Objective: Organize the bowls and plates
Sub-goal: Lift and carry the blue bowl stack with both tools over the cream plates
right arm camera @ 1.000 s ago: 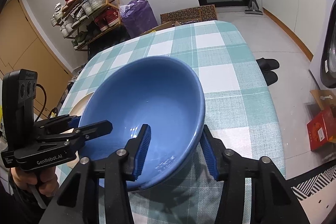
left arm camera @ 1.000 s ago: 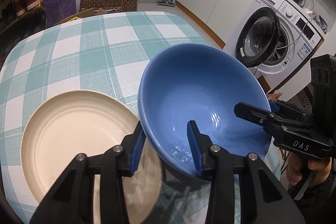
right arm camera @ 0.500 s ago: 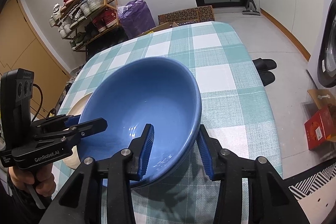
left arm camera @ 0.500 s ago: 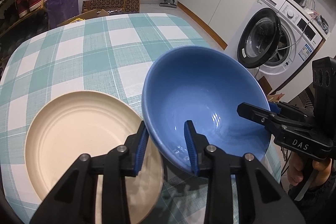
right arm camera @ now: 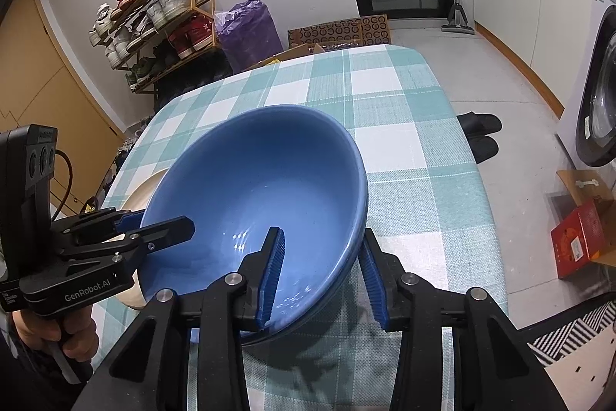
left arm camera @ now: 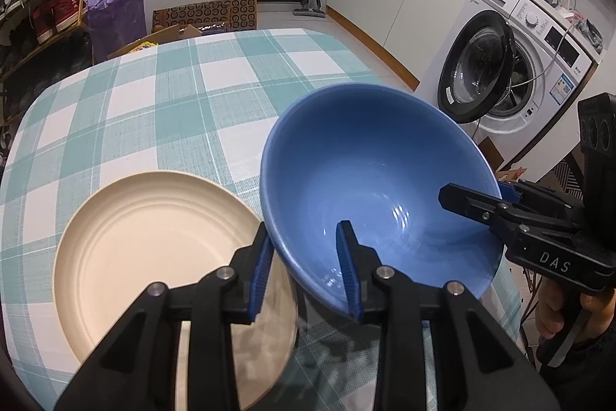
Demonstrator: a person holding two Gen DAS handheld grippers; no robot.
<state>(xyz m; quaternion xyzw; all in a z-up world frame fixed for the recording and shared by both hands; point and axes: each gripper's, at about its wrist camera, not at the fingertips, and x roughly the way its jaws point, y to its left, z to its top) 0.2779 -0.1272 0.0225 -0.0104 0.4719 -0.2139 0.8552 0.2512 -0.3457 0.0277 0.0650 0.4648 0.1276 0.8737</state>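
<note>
Left wrist view: left gripper point(left arm camera: 304, 268) clamps the blue bowl point(left arm camera: 369, 180) rim at 6 o'clock; bowl empty, tilted. Cream plate point(left arm camera: 154, 249) at 8 o'clock on checked tablecloth point(left arm camera: 173, 103), empty.

Right wrist view: right gripper point(right arm camera: 321, 274) grips the same bowl's point(right arm camera: 261, 180) rim, one finger inside, one outside; left gripper point(right arm camera: 154, 224) at 9 o'clock.

White walls, washing machine point(left arm camera: 512, 64), shoe rack point(right arm camera: 154, 22)

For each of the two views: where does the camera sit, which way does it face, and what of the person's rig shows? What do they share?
Left wrist: sits behind the left gripper, facing the blue bowl, cream plate and washing machine; the right gripper enters at right.
Right wrist: sits behind the right gripper, facing the bowl and shoe rack; the left gripper enters at left.
Shared: bowl, plate, checked tablecloth, both grippers.
</note>
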